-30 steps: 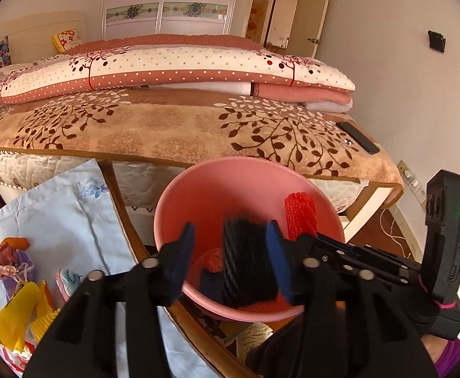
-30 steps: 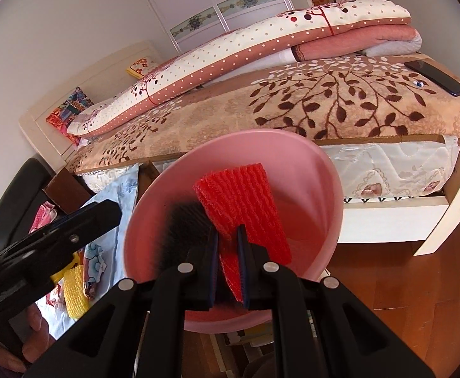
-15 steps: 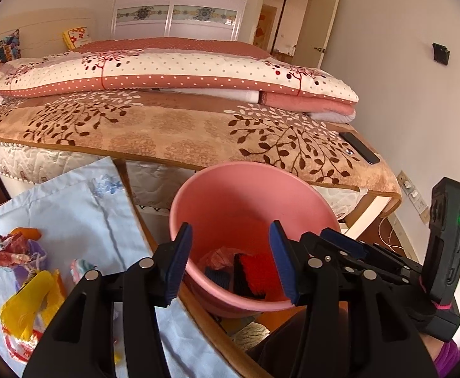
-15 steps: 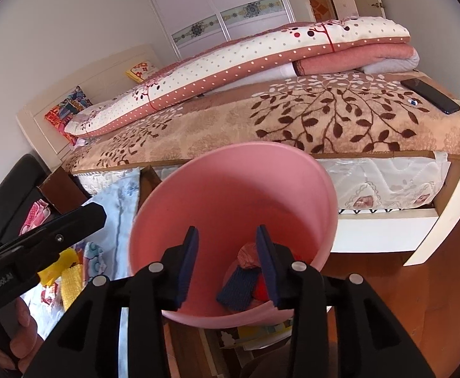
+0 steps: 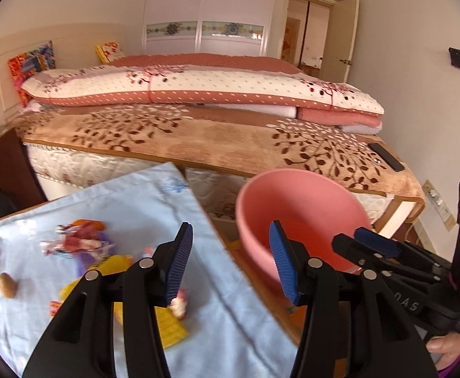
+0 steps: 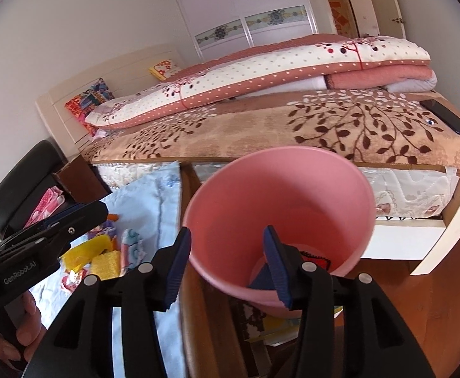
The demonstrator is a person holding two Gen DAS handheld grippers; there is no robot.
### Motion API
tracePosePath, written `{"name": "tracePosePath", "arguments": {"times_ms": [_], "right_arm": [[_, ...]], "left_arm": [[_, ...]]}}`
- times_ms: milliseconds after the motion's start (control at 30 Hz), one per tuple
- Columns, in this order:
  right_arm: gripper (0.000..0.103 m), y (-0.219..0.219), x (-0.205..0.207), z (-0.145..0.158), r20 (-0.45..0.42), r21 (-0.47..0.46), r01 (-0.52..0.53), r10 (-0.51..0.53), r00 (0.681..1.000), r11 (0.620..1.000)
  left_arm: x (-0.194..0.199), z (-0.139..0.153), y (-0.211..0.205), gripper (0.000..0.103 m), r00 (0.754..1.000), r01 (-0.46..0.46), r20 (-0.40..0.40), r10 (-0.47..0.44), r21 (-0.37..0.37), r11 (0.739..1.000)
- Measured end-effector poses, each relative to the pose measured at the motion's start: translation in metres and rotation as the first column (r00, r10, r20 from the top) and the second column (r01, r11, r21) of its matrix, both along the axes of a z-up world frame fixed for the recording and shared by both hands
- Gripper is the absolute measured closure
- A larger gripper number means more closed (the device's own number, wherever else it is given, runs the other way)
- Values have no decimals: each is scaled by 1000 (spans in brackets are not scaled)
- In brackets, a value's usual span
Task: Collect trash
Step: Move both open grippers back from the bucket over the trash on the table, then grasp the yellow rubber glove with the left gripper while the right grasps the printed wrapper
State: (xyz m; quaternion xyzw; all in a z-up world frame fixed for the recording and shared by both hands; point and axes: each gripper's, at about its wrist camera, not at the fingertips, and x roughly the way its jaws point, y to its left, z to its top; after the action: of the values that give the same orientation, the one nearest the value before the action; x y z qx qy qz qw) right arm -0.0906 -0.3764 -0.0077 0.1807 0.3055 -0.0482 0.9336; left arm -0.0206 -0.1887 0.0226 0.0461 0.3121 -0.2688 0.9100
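Pink bucket [image 6: 280,195], pale blue cloth [image 5: 154,201], brown leaf-patterned blanket [image 5: 198,135], perhaps yellow wrappers [image 5: 167,330].

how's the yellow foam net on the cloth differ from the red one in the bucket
The yellow foam net lies on the light blue cloth among other scraps, uncollected; the red foam net sits at the bottom of the pink bucket, mostly hidden. Both look like ribbed mesh sleeves.

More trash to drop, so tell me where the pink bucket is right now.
The pink bucket fills the centre of the right wrist view, just past the table's edge, between the blue cloth and the bed; some trash lies in its bottom.
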Motion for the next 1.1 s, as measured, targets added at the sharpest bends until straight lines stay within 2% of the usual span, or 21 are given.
{"name": "tracePosePath", "arguments": {"times_ms": [233,400,733,1100], "right_arm": [[55,34,-3,3,2,-18,-55,55,998,998],[55,58,-5,2,0,-27,-95,95,995,995],[55,92,-1,-10,-35,-38,-176,175,984,984],[55,101,3,-20,-73,-41,-196,193,979,980]], "left_arm": [[-8,6,51,52,995,-81,65,80,14,997],[-10,2,88,52,988,-140,68,138,22,990],[-10,-30,145,52,976,-219,-12,219,32,975],[19,-54,146,52,970,-217,-107,217,13,976]]}}
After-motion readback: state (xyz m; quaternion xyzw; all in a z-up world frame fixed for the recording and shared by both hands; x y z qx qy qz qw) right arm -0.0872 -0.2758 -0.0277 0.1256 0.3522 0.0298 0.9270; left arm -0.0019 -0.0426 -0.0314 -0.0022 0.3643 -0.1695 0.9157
